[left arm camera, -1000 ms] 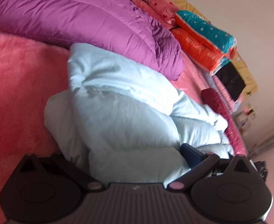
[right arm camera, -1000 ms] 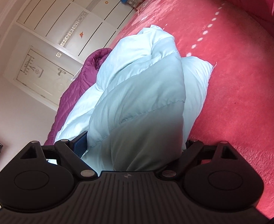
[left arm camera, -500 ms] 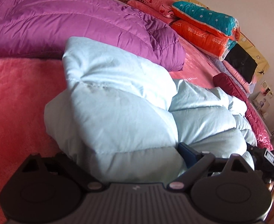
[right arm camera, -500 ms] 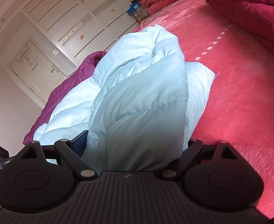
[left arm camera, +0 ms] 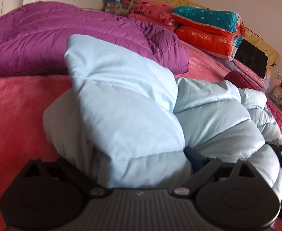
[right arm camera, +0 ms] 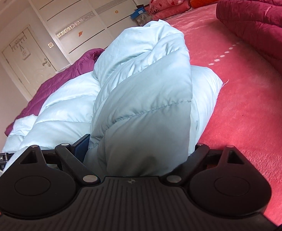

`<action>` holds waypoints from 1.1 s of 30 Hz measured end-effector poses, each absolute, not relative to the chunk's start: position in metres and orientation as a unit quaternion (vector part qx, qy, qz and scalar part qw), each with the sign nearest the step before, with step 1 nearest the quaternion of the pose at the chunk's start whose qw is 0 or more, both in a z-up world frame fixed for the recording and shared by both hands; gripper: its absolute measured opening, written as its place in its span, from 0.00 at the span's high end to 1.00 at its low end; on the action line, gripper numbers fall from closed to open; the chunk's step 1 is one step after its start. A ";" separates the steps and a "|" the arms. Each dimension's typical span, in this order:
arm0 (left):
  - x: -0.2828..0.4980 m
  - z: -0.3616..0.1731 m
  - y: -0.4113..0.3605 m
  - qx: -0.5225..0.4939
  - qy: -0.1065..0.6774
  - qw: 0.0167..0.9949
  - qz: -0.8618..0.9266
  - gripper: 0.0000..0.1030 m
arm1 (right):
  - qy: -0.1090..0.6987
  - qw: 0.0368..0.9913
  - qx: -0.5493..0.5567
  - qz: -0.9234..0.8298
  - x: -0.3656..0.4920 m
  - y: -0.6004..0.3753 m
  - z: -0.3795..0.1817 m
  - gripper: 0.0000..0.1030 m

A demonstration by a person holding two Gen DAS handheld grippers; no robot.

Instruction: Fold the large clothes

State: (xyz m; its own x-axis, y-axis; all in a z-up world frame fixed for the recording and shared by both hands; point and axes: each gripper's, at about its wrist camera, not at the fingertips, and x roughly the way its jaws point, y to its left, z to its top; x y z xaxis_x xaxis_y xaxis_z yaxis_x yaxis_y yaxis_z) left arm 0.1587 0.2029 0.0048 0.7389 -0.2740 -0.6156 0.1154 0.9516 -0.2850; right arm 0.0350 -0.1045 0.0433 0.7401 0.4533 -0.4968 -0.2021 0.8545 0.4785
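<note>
Both tongs, left [left arm camera: 141, 165] and right [right arm camera: 139, 154], clamp bunched pale-blue padded coat [left arm camera: 125, 104].

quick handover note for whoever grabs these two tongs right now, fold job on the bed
Left tongs: shut on a bunched fold of the light blue puffy coat.
Right tongs: shut on another bunch of the same coat.
The coat lies heaped on the pink bedspread, beside the purple coat; a dark red coat lies farther off.
Done: both ends gripped, gathered.
Left: lay it flat, finish the fold, release.
</note>
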 end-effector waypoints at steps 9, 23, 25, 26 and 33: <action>0.142 -0.004 0.194 -0.089 0.288 0.950 -0.076 0.03 | 0.316 0.915 0.182 0.174 0.036 -0.105 0.043 0.00; 0.132 0.005 0.196 -0.094 0.281 0.951 -0.084 0.28 | 0.350 0.911 0.158 0.149 0.038 -0.091 0.059 0.00; 0.129 0.009 0.197 -0.099 0.288 0.949 -0.086 0.37 | 0.367 0.907 0.155 0.137 0.040 -0.086 0.067 0.00; 0.128 0.012 0.197 -0.104 0.293 0.946 -0.087 0.44 | 0.375 0.904 0.155 0.131 0.041 -0.085 0.072 0.05; 0.126 0.036 0.194 -0.116 0.324 0.936 -0.080 0.72 | 0.407 0.898 0.129 0.104 0.038 -0.073 0.113 0.46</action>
State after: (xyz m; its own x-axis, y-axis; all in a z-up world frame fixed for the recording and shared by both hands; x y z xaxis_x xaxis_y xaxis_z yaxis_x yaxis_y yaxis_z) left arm 0.1256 0.1935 0.0361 0.7773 -0.2242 -0.5879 0.0745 0.9606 -0.2679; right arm 0.0381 -0.0729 0.1134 0.6475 0.2922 -0.7038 -0.0823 0.9450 0.3166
